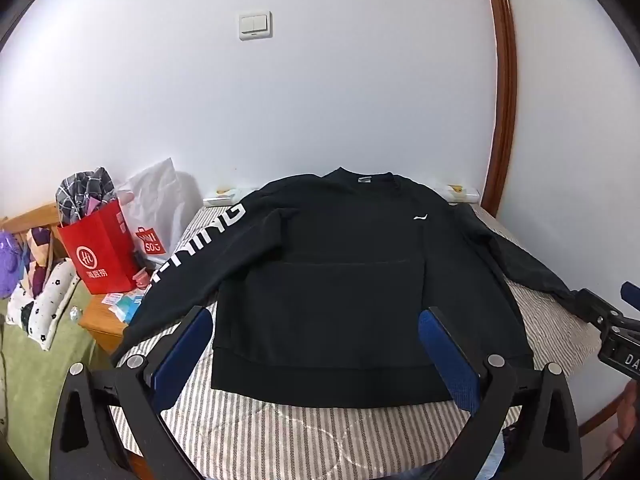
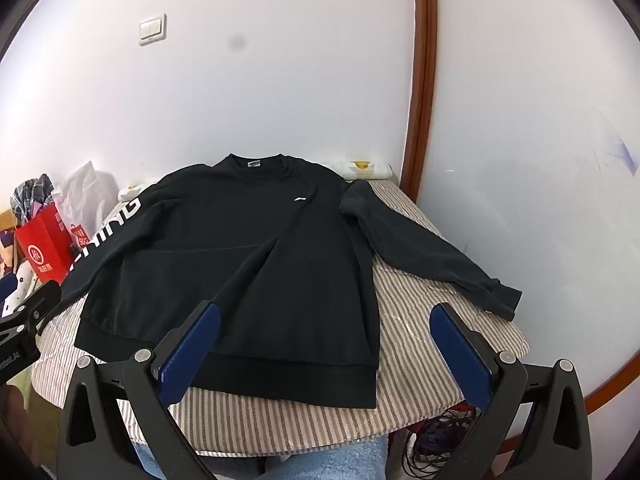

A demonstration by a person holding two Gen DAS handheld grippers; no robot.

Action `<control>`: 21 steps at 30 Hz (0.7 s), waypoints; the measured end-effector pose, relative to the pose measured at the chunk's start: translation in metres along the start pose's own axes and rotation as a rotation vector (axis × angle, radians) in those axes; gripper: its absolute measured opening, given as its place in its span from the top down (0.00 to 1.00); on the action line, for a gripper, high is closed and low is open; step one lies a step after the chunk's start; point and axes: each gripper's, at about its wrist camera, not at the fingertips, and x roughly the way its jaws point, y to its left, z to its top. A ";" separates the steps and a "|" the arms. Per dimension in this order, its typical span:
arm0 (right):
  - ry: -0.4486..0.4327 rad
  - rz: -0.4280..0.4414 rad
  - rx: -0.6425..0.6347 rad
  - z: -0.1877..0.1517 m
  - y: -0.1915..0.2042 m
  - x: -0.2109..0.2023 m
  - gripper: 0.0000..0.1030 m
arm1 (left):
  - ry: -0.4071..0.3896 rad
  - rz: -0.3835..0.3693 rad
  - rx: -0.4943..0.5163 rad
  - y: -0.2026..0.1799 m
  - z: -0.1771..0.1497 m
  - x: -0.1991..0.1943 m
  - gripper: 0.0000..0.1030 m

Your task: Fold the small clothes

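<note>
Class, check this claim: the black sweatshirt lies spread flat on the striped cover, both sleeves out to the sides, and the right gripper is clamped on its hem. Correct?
Not quite. The right gripper is open and holds nothing, as the right wrist view shows. The black sweatshirt does lie flat on the striped cover, sleeves spread.

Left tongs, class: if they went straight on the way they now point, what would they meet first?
Most likely the black sweatshirt lying flat on the striped cover: the open left tongs frame its hem and lower front. Depth is unclear, so they might pass above it.
</note>
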 end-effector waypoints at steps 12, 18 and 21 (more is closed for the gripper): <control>0.021 0.008 0.004 -0.001 0.001 -0.003 0.00 | -0.005 0.002 -0.014 0.007 -0.002 0.002 0.00; 0.015 0.017 0.001 -0.006 -0.001 -0.001 0.00 | -0.001 0.001 -0.020 0.007 -0.002 0.004 0.00; 0.015 0.016 -0.002 -0.007 0.000 -0.001 0.00 | -0.004 0.002 -0.020 0.008 -0.003 0.003 0.00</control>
